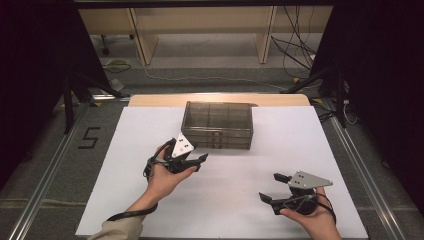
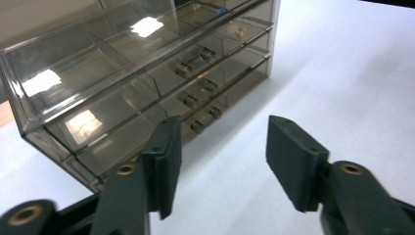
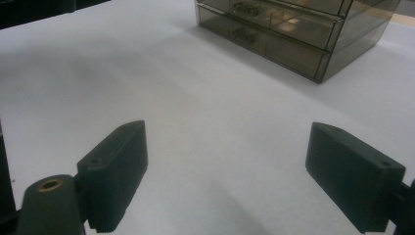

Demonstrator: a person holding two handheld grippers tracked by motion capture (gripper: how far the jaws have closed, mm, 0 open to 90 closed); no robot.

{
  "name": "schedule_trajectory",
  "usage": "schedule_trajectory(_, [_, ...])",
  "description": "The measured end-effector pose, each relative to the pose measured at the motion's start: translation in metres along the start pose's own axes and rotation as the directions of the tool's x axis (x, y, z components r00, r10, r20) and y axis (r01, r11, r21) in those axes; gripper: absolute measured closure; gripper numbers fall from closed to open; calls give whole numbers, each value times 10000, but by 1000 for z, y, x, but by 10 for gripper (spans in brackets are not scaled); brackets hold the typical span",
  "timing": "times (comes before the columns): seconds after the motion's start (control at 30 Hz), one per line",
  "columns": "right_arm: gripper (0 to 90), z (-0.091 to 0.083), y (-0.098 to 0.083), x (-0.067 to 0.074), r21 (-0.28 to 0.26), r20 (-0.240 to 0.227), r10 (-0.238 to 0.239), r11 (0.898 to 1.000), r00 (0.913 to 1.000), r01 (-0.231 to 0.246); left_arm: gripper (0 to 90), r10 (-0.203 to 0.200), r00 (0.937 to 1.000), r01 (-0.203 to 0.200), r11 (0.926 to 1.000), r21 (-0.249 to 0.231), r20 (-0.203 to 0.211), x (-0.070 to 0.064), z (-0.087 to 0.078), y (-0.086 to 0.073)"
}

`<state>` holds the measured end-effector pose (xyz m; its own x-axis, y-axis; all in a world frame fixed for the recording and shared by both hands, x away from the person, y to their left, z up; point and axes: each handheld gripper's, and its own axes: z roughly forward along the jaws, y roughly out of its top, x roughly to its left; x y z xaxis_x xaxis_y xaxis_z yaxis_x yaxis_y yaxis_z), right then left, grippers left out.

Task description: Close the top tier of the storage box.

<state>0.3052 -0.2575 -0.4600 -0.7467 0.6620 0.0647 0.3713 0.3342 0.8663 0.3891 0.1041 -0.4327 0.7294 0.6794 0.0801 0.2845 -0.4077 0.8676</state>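
Note:
A smoky, see-through drawer box [image 1: 217, 125] with three rows of small-handled drawers stands at the back middle of the white sheet [image 1: 235, 165]. All of its drawers look pushed in. My left gripper [image 1: 196, 159] is held just in front of the box's lower left corner. Its jaws stand open with nothing between them, as the left gripper view [image 2: 225, 125] shows, and the drawer box [image 2: 137, 78] lies close ahead. My right gripper [image 1: 269, 186] rests near the front right, open wide and empty. Beyond that gripper [image 3: 227, 128], the drawer box [image 3: 293, 29] stands far off.
A wooden table edge [image 1: 220, 99] shows behind the white sheet. Dark stands [image 1: 67, 95] rise at both back corners, and metal rails [image 1: 45, 170] run along the sides. Cables lie on the floor behind the table.

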Motion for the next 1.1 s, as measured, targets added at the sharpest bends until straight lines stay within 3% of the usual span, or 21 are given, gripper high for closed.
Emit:
schedule_trajectory(0.47, [163,-1,0,1,-29,-12,-14,10000,10000,14,253,-206,9962,192,9997,172,851,-6,-23,-9])
schedule_trajectory(0.63, [163,-1,0,1,-46,-10,-9,10000,10000,9,183,-253,9950,227,9994,275,967,-6,-31,-15])
schedule_trajectory(0.77, [163,-1,0,1,-46,-13,-9,10000,10000,9,158,-83,9959,52,9994,341,901,-5,-38,-20])
schedule_trajectory(1.1, [163,-1,1,1,-33,-7,-19,10000,10000,19,150,-372,9963,362,9993,134,769,3,-55,-30])
